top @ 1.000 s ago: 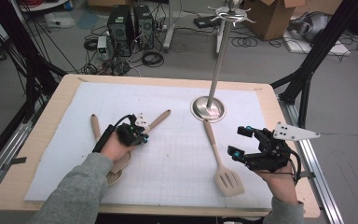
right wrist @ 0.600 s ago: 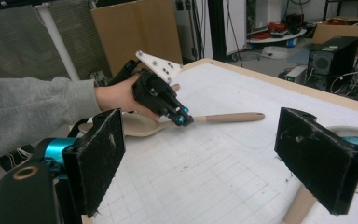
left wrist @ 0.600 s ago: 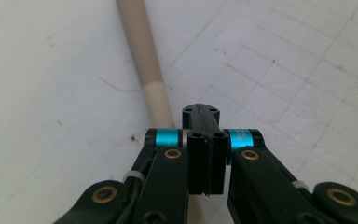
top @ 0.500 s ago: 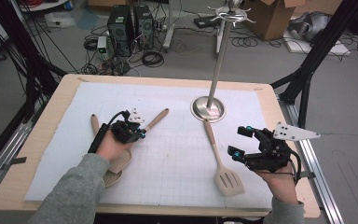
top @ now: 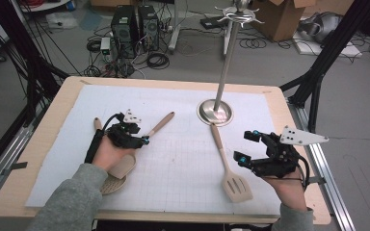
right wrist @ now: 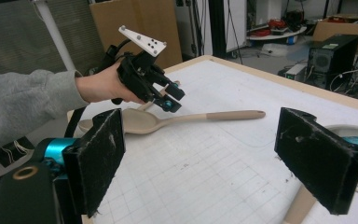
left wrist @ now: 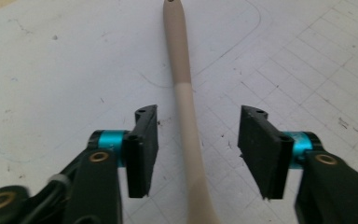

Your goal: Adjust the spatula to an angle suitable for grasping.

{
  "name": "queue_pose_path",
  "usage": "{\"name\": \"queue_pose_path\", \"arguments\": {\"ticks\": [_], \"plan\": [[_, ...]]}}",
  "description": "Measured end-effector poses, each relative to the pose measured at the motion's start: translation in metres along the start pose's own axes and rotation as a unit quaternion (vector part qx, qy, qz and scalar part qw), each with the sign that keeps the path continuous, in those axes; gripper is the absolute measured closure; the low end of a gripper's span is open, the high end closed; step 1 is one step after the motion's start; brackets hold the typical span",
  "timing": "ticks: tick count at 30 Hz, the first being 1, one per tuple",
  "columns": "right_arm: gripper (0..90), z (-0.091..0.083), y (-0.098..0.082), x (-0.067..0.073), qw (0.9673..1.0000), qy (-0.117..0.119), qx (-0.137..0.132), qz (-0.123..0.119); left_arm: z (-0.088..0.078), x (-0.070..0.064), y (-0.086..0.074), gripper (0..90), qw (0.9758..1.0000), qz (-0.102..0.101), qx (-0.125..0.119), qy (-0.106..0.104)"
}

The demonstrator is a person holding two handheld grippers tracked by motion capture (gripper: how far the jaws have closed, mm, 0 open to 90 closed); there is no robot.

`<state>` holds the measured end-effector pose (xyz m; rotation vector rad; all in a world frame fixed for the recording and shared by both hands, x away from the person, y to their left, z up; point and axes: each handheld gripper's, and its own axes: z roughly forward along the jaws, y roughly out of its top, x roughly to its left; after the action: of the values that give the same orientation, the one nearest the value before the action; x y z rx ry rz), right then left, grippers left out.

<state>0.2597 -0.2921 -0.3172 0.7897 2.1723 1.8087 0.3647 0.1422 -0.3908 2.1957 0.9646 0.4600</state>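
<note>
A beige spoon (top: 161, 124) lies on the white gridded mat (top: 183, 159), its bowl near the person's left hand. My left gripper (top: 142, 137) hovers just above its handle. In the left gripper view the spoon handle (left wrist: 185, 100) runs along the mat between the jaws of the left gripper (left wrist: 198, 114), which have just been opening and do not touch it. A beige slotted spatula (top: 235, 185) lies at the right. Beside it, my right gripper (top: 243, 146) stands wide open with nothing between its pads (right wrist: 98, 156). In the right gripper view the spoon (right wrist: 177, 119) lies under the left gripper (right wrist: 168, 95).
A metal hanging stand (top: 215, 111) with a tall pole and hooks on top rises at the back middle of the mat. A second beige utensil (top: 110, 185) with a round perforated head lies partly under the spoon's bowl and the left hand. Cables and computers lie on the floor beyond the table.
The left gripper has risen slightly above the spoon handle and its jaws have come apart. The spoon stays on the mat. The right gripper has not moved.
</note>
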Motion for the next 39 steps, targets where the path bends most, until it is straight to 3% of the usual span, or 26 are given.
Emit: {"name": "queue_pose_path", "arguments": {"ticks": [5,7,8,13,27,39], "plan": [[14.9,0.000,0.000,0.000,1.0000,0.001,-0.001,0.002,0.002,0.004,-0.001,23.4,0.9989,-0.039,0.014,-0.023],[14.9,0.000,0.000,0.000,1.0000,0.001,-0.001,0.003,0.003,0.004,-0.001,13.6,0.9980,-0.055,0.019,-0.025],[14.9,0.000,0.001,0.000,1.0000,0.002,-0.001,0.001,0.003,0.005,-0.001,12.8,0.9979,-0.055,0.021,-0.025],[14.9,-0.001,0.001,0.001,1.0000,0.003,-0.002,0.001,0.005,0.005,-0.002,12.8,0.9966,-0.071,0.022,-0.037],[14.8,-0.006,-0.001,-0.002,0.9999,-0.004,-0.007,0.008,0.020,0.007,-0.004,13.9,0.9957,-0.070,0.055,-0.029],[14.9,-0.008,-0.002,-0.003,0.9999,-0.005,-0.005,0.010,0.028,0.007,-0.005,15.5,0.9951,-0.069,0.067,-0.024]]}}
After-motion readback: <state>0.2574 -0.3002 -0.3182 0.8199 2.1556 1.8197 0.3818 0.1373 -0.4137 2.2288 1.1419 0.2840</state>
